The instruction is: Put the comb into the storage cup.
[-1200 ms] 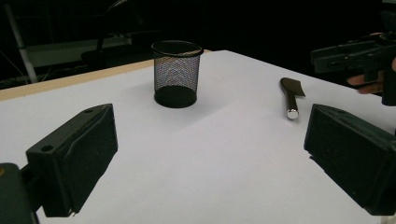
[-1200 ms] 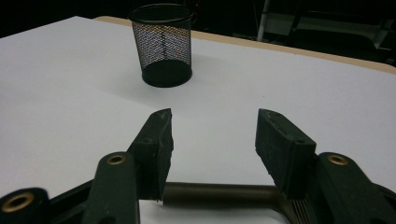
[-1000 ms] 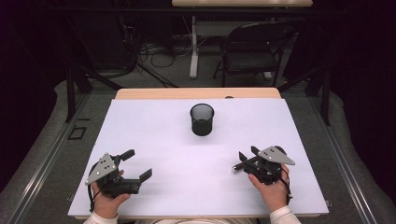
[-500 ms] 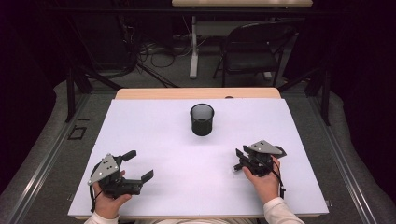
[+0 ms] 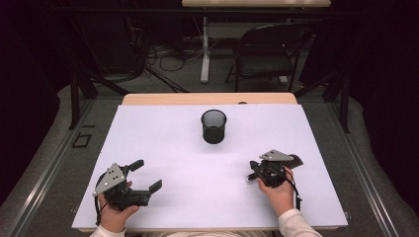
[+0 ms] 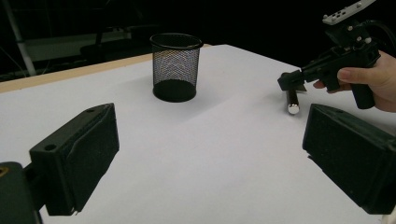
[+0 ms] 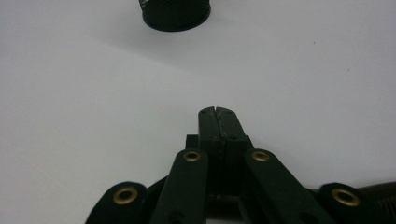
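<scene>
A black mesh cup [image 5: 213, 127] stands upright at the middle of the white table top [image 5: 188, 148], also seen in the left gripper view [image 6: 175, 66]. My left gripper [image 5: 146, 175] rests near the front left, wide open and empty [image 6: 210, 135]. My right gripper [image 5: 253, 167] is at the front right, its jaws pressed together [image 7: 218, 111]. A short dark cylinder with a silver end [image 6: 292, 101] lies on the table just under those jaw tips [image 6: 290, 81]. I cannot tell whether they touch it.
A wooden strip [image 5: 207, 98] borders the table's far edge. Beyond it stand a folding chair [image 5: 269, 54] and a desk leg [image 5: 204, 49] on the floor. The mat's front edge runs just ahead of both hands.
The right hand has turned its gripper, so the grey plate now sits a little more to the left and higher. The left gripper and the cup are unmoved.
</scene>
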Action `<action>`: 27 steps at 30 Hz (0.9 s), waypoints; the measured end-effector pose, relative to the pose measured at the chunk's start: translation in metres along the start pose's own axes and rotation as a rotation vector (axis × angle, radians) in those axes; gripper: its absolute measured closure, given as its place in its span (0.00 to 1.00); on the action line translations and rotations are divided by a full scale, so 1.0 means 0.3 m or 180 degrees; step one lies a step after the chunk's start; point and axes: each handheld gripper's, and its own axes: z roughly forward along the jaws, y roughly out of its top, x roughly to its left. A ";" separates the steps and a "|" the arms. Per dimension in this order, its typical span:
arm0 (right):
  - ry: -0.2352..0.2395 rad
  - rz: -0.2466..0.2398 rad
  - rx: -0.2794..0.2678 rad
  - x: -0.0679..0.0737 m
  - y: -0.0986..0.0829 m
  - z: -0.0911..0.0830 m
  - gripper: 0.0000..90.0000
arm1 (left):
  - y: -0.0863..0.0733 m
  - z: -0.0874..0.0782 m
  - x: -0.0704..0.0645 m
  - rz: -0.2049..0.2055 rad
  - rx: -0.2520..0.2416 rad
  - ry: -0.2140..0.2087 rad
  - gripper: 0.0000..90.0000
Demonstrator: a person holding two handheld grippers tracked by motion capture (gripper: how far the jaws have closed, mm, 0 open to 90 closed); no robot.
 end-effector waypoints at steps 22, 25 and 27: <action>0.0135 -0.0006 0.0263 0.013 -0.032 0.006 1.00 | 0.000 0.002 0.001 -0.0019 0.0009 0.0010 0.05; 0.0142 0.0015 0.0267 0.012 -0.036 0.001 1.00 | -0.001 0.004 0.001 -0.0027 -0.0003 0.0014 0.05; 0.0143 0.0002 0.0293 0.012 -0.039 -0.001 1.00 | 0.000 0.006 0.003 -0.0031 -0.0005 0.0009 0.05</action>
